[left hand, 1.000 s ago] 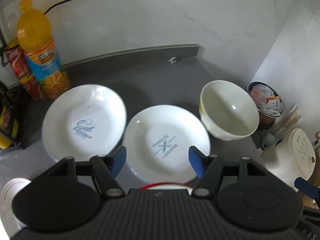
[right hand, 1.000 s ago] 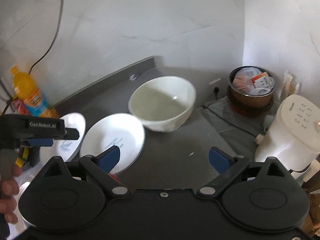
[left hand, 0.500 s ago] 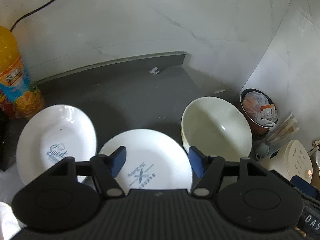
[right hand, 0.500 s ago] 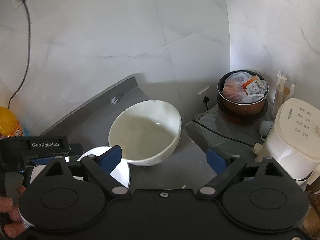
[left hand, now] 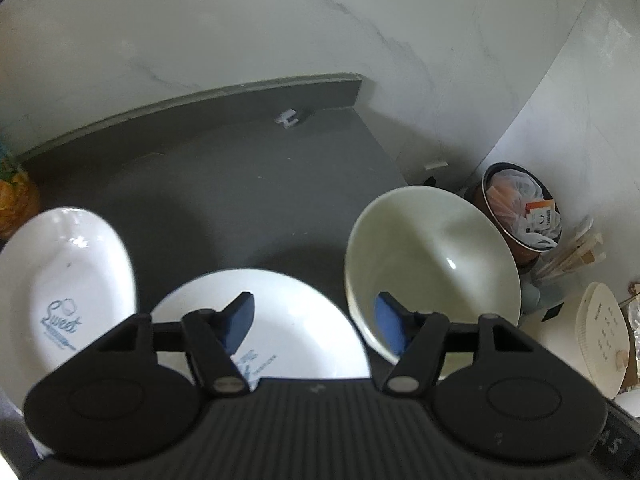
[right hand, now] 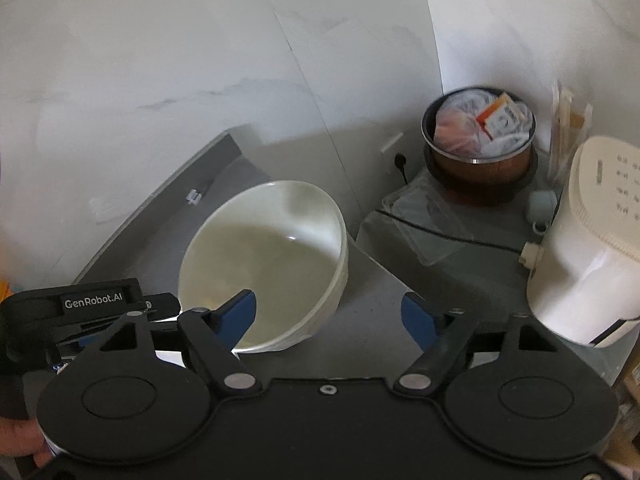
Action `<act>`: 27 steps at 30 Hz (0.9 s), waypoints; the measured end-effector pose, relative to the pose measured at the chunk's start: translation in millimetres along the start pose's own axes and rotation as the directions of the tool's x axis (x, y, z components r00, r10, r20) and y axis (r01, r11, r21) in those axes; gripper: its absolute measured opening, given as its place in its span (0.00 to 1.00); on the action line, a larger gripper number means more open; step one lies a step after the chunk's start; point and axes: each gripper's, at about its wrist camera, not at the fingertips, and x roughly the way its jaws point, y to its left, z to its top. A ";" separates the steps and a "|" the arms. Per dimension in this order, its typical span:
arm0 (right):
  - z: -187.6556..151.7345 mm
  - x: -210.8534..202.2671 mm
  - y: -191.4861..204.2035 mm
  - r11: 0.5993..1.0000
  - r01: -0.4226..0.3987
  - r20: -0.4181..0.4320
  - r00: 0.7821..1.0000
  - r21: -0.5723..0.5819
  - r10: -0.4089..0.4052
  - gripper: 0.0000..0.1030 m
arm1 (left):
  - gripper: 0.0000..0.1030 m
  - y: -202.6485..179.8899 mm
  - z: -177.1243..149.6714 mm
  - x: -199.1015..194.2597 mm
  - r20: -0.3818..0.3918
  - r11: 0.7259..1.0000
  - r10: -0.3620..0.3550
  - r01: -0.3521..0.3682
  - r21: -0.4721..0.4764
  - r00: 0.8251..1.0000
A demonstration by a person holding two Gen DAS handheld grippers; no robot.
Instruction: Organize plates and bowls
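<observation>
We found the L gripper (left hand: 316, 320) part open, jaws closing, nothing gripped; it hung over the near plate (left hand: 296, 320) at 6 o'clock on the counter (left hand: 248, 200). A second plate (left hand: 60, 280) lay at 9 o'clock, the bowl (left hand: 432, 252) at 3. The R gripper (right hand: 330, 316) was wider, closing too, its L pad over the bowl's rim w/o touching.

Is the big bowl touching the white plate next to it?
Cannot tell. In the left wrist view the bowl and the middle plate look very close, but the bowl's wall hides where they might meet.
</observation>
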 end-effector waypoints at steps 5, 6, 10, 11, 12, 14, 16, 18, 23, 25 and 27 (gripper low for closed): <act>1.0 23.0 -2.2 1.000 0.015 -0.043 0.999 0.014 -0.014 0.65 | 0.60 -4.9 2.8 17.3 -0.027 1.000 -0.011 0.011 -0.005 1.000; 0.9 27.5 -2.8 1.000 0.014 -0.056 0.998 0.021 -0.013 0.63 | 0.58 -5.7 3.0 21.0 -0.036 1.000 -0.004 0.004 -0.003 0.999; -0.9 39.3 -3.5 0.999 -0.004 -0.099 0.995 0.048 0.009 0.60 | 0.48 -10.7 3.7 34.1 -0.063 1.000 0.028 -0.028 0.007 0.998; -1.7 41.2 -3.4 0.999 -0.009 -0.109 0.994 0.053 0.015 0.56 | 0.45 -11.4 3.5 36.2 -0.068 1.000 0.025 -0.024 0.004 0.997; -2.4 43.5 -3.7 0.998 -0.014 -0.117 0.993 0.059 0.021 0.55 | 0.40 -12.1 3.2 37.8 -0.072 1.000 0.011 -0.012 -0.003 0.997; -2.0 46.9 -3.1 0.997 -0.028 -0.119 0.992 0.069 0.036 0.48 | 0.32 -12.8 1.7 41.9 -0.084 1.000 0.000 -0.001 -0.015 0.996; -0.3 50.0 -1.8 0.997 -0.041 -0.125 0.991 0.073 0.049 0.40 | 0.24 -12.6 0.5 46.0 -0.088 1.000 -0.017 0.014 -0.027 0.996; 1.5 52.4 0.5 0.995 -0.058 -0.130 0.989 0.076 0.068 0.32 | 0.14 -13.2 0.1 48.0 -0.084 0.999 -0.044 0.042 -0.034 0.996; 3.4 49.7 1.5 0.997 -0.053 -0.121 0.991 0.059 0.060 0.30 | 0.11 -17.4 0.6 44.6 -0.084 0.999 -0.046 0.044 -0.028 0.995; 2.4 45.4 0.2 0.997 -0.055 -0.113 0.992 0.060 0.061 0.29 | 0.11 -17.9 -0.2 39.2 -0.075 0.998 -0.065 0.064 -0.018 0.995; 1.3 42.1 0.3 0.997 -0.061 -0.111 0.992 0.055 0.067 0.28 | 0.11 -16.2 0.0 34.4 -0.071 0.997 -0.069 0.067 -0.024 0.995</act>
